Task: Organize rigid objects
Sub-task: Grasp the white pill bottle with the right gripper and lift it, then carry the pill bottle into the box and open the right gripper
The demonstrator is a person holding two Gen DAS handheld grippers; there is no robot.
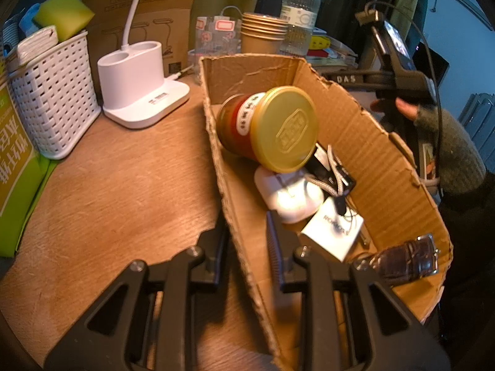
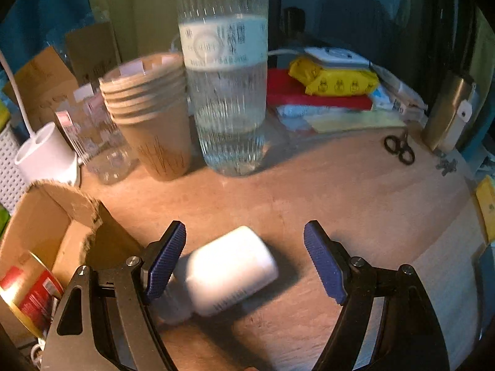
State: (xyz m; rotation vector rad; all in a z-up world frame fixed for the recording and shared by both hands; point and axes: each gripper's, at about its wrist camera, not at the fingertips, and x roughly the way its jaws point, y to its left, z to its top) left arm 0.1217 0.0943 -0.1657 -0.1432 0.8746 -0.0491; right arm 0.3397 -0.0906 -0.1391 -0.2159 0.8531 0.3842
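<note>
White bottle (image 2: pixel 230 270) is lying on the counter (image 2: pixel 340 191) between the spread right tool (image 2: pixel 244 259); closing off-centre, it risks rolling away. Left tool (image 1: pixel 247 241) is pinching the box (image 1: pixel 229 216) wall.

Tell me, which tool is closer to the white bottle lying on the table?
Right. The right tool hangs open around the white bottle. The left tool pinches the cardboard box wall, away from it.

Left wrist view close above the cardboard box (image 1: pixel 355 142), facing the worktop's (image 1: pixel 123 185) back clutter, right wrist view low over the worktop, sharing box, paper cups (image 2: pixel 151 114), water bottle (image 2: pixel 225 92)
</note>
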